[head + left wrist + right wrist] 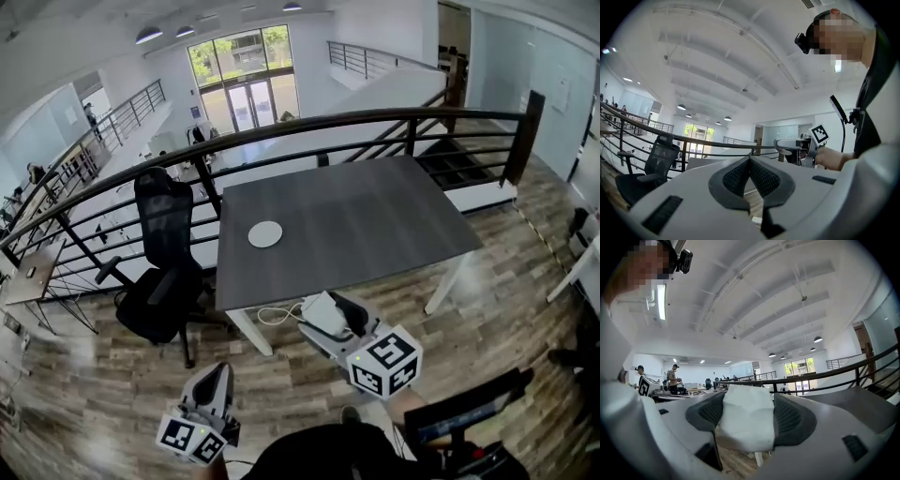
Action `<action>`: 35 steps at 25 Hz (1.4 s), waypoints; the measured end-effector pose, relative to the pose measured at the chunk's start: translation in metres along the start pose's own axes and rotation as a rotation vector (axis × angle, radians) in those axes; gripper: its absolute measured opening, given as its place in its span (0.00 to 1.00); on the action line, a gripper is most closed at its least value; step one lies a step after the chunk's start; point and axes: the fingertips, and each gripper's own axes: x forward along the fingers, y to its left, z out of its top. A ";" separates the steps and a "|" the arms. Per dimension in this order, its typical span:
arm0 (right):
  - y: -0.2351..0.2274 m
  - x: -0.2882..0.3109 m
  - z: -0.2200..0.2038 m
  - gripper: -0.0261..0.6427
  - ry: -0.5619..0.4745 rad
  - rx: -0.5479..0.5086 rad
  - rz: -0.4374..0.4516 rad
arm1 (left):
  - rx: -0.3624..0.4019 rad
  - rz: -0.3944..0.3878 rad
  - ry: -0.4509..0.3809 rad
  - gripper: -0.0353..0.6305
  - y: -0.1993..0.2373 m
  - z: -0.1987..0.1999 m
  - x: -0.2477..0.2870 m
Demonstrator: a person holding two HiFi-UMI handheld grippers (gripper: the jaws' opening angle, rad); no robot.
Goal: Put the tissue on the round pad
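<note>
- The right gripper (pixel 330 317) is low in the head view, just in front of the near edge of the table (pixel 394 211).
- Its two jaws are squeezed onto a white tissue (pixel 322 313). The tissue is up in the air, not on the table.
- In the right gripper view, the tissue (pixel 746 420) fills the gap between the dark pads (pixel 792 420) of the right gripper (pixel 747 401). It sticks up past them in a folded lump.
- The left gripper (pixel 217 375) is lower down and to the left, over the wood floor (pixel 112 394).
- In the left gripper view, the left gripper (pixel 750 161) has its jaws pressed together at the tips, with nothing between them.
- The round pad (pixel 265 234) is white. It lies flat on the gray table, near the left side, well apart from the tissue.
- A black chair (pixel 164 267) stands just beside the left end of the table.
- A dark railing (pixel 309 127) runs behind the table and the chair.
- A white cord (pixel 277 315) lies on the floor under the near edge of the table.
</note>
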 end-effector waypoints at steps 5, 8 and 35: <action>-0.049 0.007 0.004 0.54 -0.005 0.012 0.025 | 0.009 0.037 0.004 0.06 -0.006 0.003 0.051; -0.080 0.013 0.009 0.54 -0.006 0.009 0.039 | 0.012 0.055 0.013 0.06 -0.010 0.003 0.083; -0.175 0.064 -0.004 0.54 0.031 0.041 0.095 | 0.000 0.158 0.041 0.06 0.017 -0.006 0.168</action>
